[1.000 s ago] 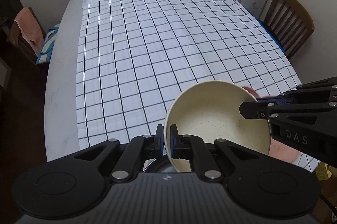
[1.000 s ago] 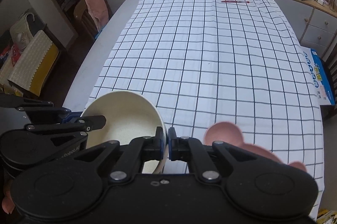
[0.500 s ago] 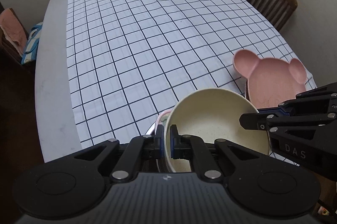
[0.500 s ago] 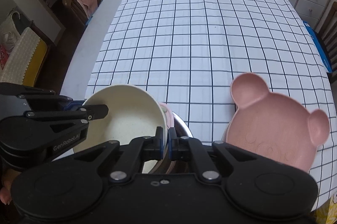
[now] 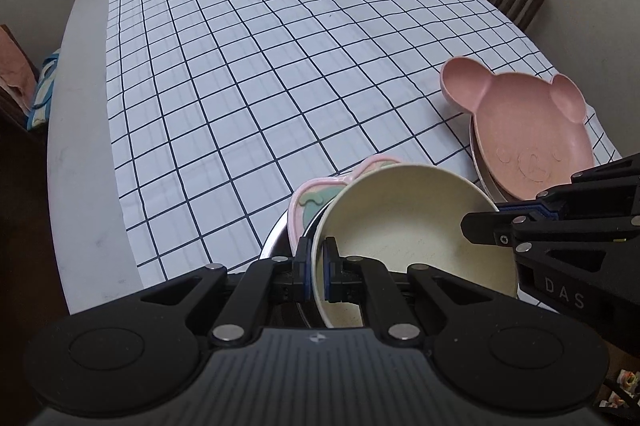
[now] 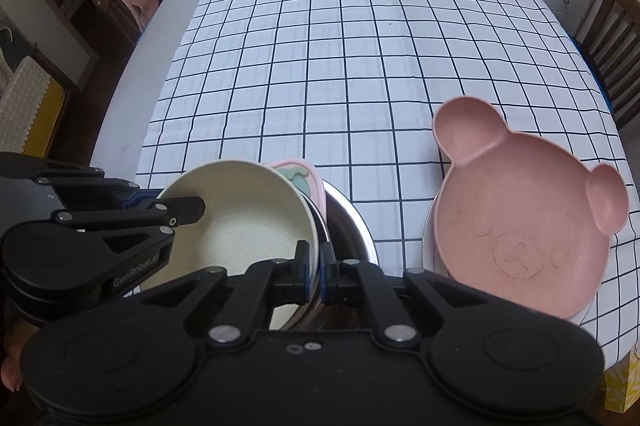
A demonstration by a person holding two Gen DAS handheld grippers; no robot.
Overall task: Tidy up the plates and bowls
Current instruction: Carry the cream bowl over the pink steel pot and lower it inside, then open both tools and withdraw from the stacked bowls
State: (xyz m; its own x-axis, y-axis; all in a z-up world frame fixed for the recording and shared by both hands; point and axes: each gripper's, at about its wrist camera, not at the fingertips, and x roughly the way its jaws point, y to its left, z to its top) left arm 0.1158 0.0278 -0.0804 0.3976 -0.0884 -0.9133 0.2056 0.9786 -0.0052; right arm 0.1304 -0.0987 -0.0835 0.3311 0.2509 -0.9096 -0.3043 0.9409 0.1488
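Cream bowl (image 5: 416, 226) held tilted above a steel bowl (image 6: 352, 226) at the table's near edge, left gripper (image 5: 316, 266) and right gripper (image 6: 316, 266) each clamped on its rim. Pink bear plate (image 6: 520, 218) already stacked just beside; bowl not yet nested.

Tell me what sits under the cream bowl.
Under the cream bowl a small pink dish with a green centre peeks out, and below that a steel bowl's rim. Anything deeper inside the steel bowl is covered.
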